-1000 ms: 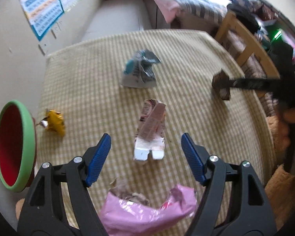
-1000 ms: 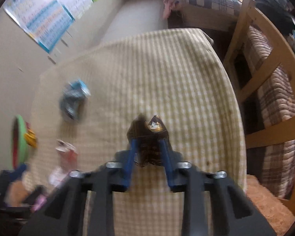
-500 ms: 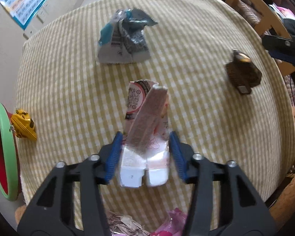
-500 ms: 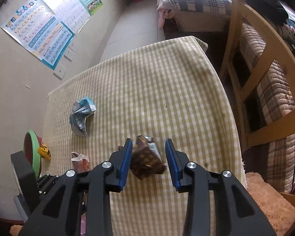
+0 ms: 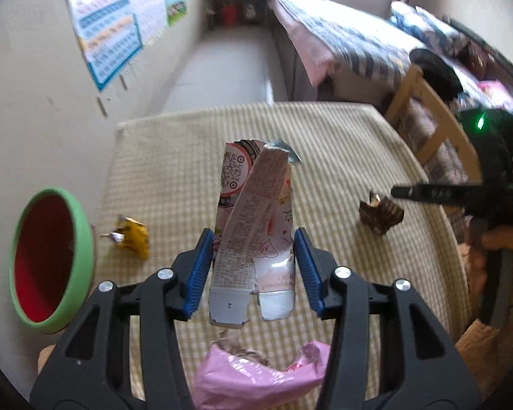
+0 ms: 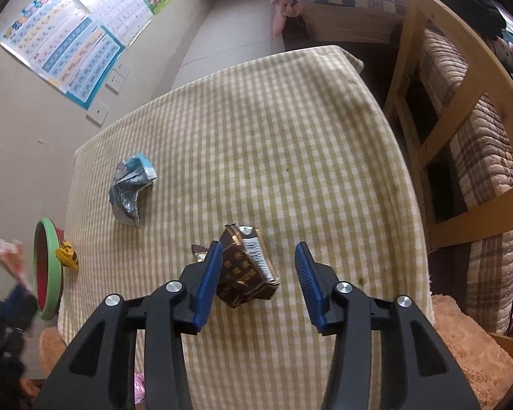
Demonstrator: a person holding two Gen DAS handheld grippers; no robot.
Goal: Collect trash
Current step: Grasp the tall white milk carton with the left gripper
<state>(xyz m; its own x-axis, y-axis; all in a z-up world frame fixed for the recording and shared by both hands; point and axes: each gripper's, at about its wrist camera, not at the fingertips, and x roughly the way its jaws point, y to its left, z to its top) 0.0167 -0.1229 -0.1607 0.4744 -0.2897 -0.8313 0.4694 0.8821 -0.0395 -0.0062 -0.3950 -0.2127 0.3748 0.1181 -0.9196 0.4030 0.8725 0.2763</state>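
Pinching the flattened pink carton (image 5: 253,239) in my left gripper (image 5: 253,270), pads on both sides, carton lifted above the checked tablecloth (image 5: 342,157). My right gripper (image 6: 256,280) has just been opening; jaws parted, brown wrapper (image 6: 246,273) lying loose between them on the cloth. Blue-silver wrapper (image 6: 130,188) and yellow wrapper (image 5: 131,235) lie nearer the green-rimmed bin (image 5: 82,249).

My left gripper (image 5: 253,270) clamped and lifted the pink carton (image 5: 253,235); my right gripper (image 6: 258,276) just opened, dropping the brown wrapper (image 6: 246,270) on the tablecloth (image 6: 290,136).
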